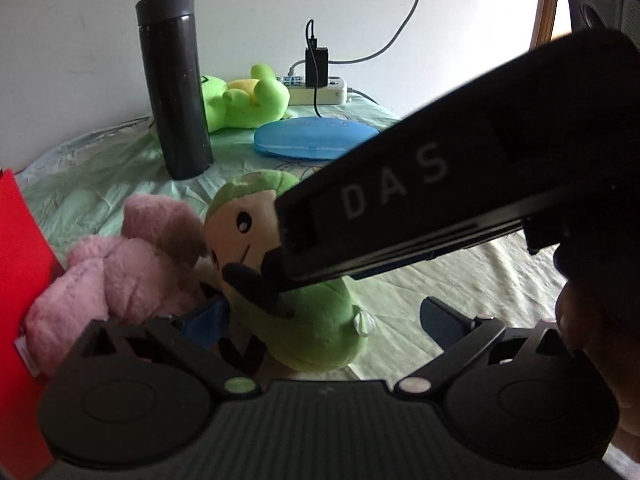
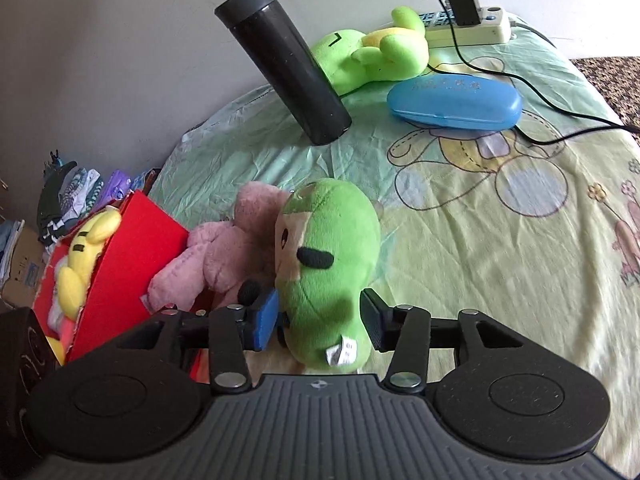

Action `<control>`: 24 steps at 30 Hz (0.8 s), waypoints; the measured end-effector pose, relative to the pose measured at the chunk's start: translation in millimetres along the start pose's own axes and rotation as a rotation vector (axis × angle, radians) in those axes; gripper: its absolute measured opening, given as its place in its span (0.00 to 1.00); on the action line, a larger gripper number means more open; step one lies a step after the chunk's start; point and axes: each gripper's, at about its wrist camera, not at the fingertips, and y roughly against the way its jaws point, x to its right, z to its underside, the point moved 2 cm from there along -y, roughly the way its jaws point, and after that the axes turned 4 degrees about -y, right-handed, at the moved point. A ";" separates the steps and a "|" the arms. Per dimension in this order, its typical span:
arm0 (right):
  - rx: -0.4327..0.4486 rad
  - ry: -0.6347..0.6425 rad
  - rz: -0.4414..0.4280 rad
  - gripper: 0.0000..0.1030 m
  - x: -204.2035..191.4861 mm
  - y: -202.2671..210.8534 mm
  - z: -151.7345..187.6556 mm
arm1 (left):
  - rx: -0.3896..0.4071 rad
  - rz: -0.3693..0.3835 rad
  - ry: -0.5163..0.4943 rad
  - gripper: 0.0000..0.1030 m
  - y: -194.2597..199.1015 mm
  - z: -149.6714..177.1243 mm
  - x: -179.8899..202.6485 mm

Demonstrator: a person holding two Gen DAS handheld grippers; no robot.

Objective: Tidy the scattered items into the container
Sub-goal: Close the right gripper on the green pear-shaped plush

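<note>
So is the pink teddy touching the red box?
Touching. In the right wrist view the pink teddy leans against the red box with no gap showing between them.

— Wall side? White power strip (image 2: 468,30) with black charger (image 2: 462,6) plugged in, black cable (image 2: 560,142) trailing across the cartoon-print sheet (image 2: 500,240)
— Off the bed? Cardboard box (image 2: 20,272), piled clothes (image 2: 76,192)

Both wrist cameras sit low over the bed (image 2: 500,240), each looking forward past its own claw toward the wall. The left view is very close to the green plush (image 1: 304,312), with the right device's black body crossing its upper right. The right view looks down from slightly higher, and both share that plush (image 2: 332,264), the pink plush (image 1: 120,264), black flask (image 1: 174,80) and blue case (image 2: 456,100).
</note>
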 end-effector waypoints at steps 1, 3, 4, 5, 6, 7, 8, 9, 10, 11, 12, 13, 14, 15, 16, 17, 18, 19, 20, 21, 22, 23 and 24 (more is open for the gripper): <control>-0.008 0.011 0.005 0.48 -0.8 -4.1 -1.3 | -0.005 0.000 -0.001 0.98 -3.5 0.3 -0.5; -0.023 0.027 0.007 0.48 -0.6 -11.9 -1.9 | -0.014 -0.005 -0.006 0.98 -8.8 1.7 -0.6; -0.034 0.025 -0.003 0.49 0.3 -15.2 -1.6 | -0.016 -0.014 -0.011 0.98 -10.4 2.8 -0.4; -0.042 0.019 -0.012 0.49 1.1 -17.7 -1.2 | -0.018 -0.018 -0.014 0.98 -11.7 3.5 -0.4; -0.046 0.015 -0.019 0.50 1.6 -19.5 -1.0 | -0.017 -0.022 -0.015 0.98 -12.5 4.0 -0.5; -0.046 0.014 -0.024 0.49 1.7 -20.4 -1.0 | -0.015 -0.024 -0.015 0.97 -12.6 4.2 -0.6; -0.044 0.017 -0.025 0.49 1.5 -20.6 -1.1 | -0.012 -0.024 -0.014 0.97 -12.4 4.4 -0.6; -0.043 0.023 -0.025 0.48 0.8 -20.4 -1.4 | -0.010 -0.025 -0.014 0.97 -12.0 4.5 -0.2; -0.044 0.028 -0.025 0.47 0.2 -19.8 -1.4 | -0.009 -0.025 -0.014 0.97 -11.1 4.8 0.6; -0.045 0.029 -0.026 0.47 0.5 -18.9 -1.1 | -0.007 -0.024 -0.015 0.97 -9.9 5.0 1.5; -0.047 0.023 -0.028 0.45 1.4 -17.7 -0.7 | -0.005 -0.021 -0.017 0.97 -8.1 5.2 2.6; -0.049 0.014 -0.029 0.44 2.5 -16.1 -0.1 | -0.003 -0.018 -0.020 0.95 -5.5 5.3 3.9; -0.050 0.004 -0.029 0.44 3.6 -13.9 0.7 | -0.002 -0.014 -0.025 0.91 -2.4 5.4 5.6; -0.051 -0.006 -0.026 0.44 4.7 -11.3 2.0 | -0.001 -0.011 -0.031 0.89 1.0 5.5 7.4; -0.052 -0.015 -0.022 0.43 6.1 -8.3 3.6 | 0.001 -0.006 -0.033 0.82 5.0 5.8 9.0; -0.054 -0.026 -0.021 0.43 8.0 -4.7 5.9 | 0.004 -0.002 -0.034 0.77 9.2 6.1 10.2; -0.057 -0.039 -0.021 0.43 10.1 -1.0 8.6 | 0.009 0.009 -0.032 0.77 14.0 6.3 11.2; -0.061 -0.050 -0.025 0.43 11.4 3.1 11.9 | 0.013 0.022 -0.029 0.78 18.5 6.4 12.6; -0.062 -0.054 -0.029 0.43 11.8 7.8 15.3 | 0.010 0.036 -0.037 0.78 22.5 7.3 15.8; -0.061 -0.049 -0.022 0.42 10.9 12.6 19.0 | 0.008 0.045 -0.046 0.78 26.4 8.9 20.1; -0.060 -0.041 -0.010 0.42 9.4 17.0 23.1 | 0.007 0.053 -0.049 0.78 30.4 11.2 24.1; -0.059 -0.035 -0.001 0.42 8.3 21.1 27.5 | 0.006 0.061 -0.052 0.78 34.5 14.0 27.9; -0.057 -0.030 0.007 0.42 7.8 25.0 32.1 | 0.004 0.070 -0.055 0.78 38.7 16.7 31.2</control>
